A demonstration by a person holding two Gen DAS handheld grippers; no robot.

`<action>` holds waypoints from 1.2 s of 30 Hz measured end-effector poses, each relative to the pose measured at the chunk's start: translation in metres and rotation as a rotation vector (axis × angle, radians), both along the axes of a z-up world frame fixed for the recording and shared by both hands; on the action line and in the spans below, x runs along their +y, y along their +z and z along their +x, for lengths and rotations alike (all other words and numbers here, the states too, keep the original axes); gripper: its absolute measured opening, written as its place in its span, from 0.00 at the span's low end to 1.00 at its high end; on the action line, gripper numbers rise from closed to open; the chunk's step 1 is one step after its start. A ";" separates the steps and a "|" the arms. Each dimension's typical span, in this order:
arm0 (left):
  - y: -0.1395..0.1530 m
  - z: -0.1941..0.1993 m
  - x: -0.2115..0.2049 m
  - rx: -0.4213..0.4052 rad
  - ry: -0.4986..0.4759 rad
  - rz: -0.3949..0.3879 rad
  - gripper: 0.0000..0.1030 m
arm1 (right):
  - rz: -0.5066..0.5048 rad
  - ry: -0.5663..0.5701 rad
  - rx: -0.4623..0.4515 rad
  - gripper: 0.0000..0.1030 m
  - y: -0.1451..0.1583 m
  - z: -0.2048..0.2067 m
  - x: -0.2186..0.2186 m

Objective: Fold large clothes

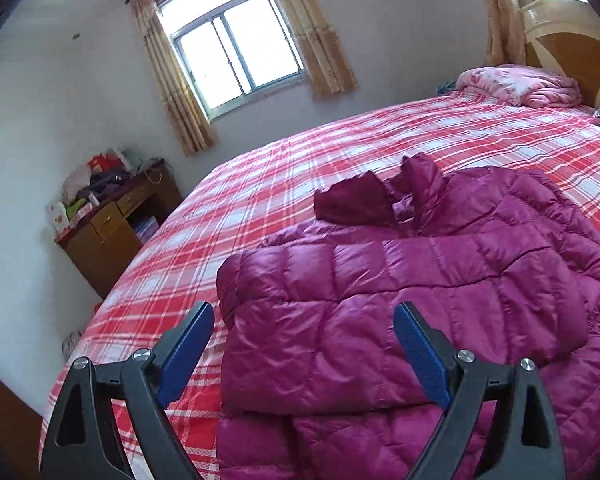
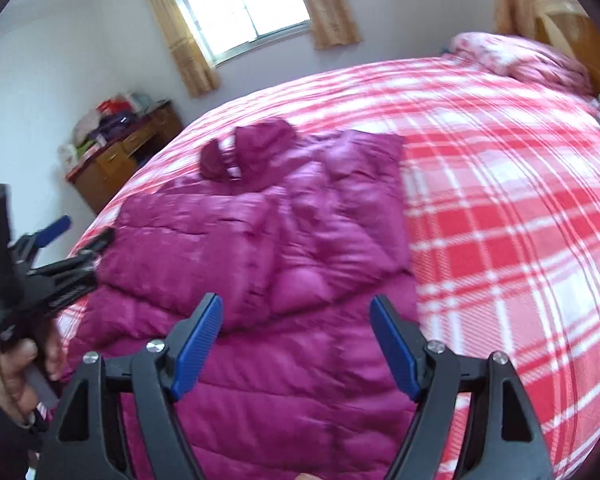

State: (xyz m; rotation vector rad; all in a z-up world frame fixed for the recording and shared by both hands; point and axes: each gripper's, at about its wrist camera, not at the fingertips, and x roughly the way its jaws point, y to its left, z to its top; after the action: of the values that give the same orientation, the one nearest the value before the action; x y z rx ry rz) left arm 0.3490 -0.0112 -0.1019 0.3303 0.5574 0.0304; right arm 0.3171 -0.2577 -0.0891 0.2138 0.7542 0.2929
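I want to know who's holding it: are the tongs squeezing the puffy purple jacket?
No, both the left tongs and right tongs gape open above the puffy purple quilted jacket.

Magenta quilted jacket [image 1: 420, 280] lying on plaid bed [image 1: 260, 184]; left gripper [image 1: 304, 312] above it, jaws spread

You have a bed [image 1: 300, 168] with a red-and-white plaid sheet. A folded pink floral quilt [image 1: 520, 86] lies at its far corner by the wooden headboard [image 1: 568, 48]. Beyond the bed's left edge stands a cluttered wooden desk [image 1: 112, 224], under a curtained window [image 1: 236, 52].
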 end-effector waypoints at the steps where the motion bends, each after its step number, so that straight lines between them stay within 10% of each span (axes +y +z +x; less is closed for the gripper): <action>1: -0.004 0.003 0.006 0.013 0.012 -0.015 0.89 | 0.000 0.033 0.010 0.74 0.001 0.008 0.011; 10: -0.030 -0.002 0.023 0.051 0.003 -0.011 0.89 | -0.114 0.070 0.090 0.18 -0.029 0.032 0.040; 15: -0.022 0.002 0.035 0.061 0.004 -0.065 0.89 | -0.169 0.050 0.080 0.20 -0.028 0.023 0.033; 20: 0.005 0.013 0.034 0.037 -0.027 -0.132 0.89 | -0.190 -0.008 0.006 0.49 0.005 0.015 0.030; 26: -0.005 0.047 0.017 0.088 -0.038 -0.140 0.89 | -0.160 0.029 -0.032 0.50 0.026 0.039 0.061; 36: -0.059 0.076 0.016 0.211 -0.022 -0.150 0.89 | -0.191 0.028 0.063 0.48 -0.028 0.076 0.078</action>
State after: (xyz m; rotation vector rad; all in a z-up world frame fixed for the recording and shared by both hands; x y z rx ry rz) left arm 0.4253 0.0050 -0.1608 0.1939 0.7609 -0.0679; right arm 0.3931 -0.1798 -0.1166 0.0314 0.8426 0.2401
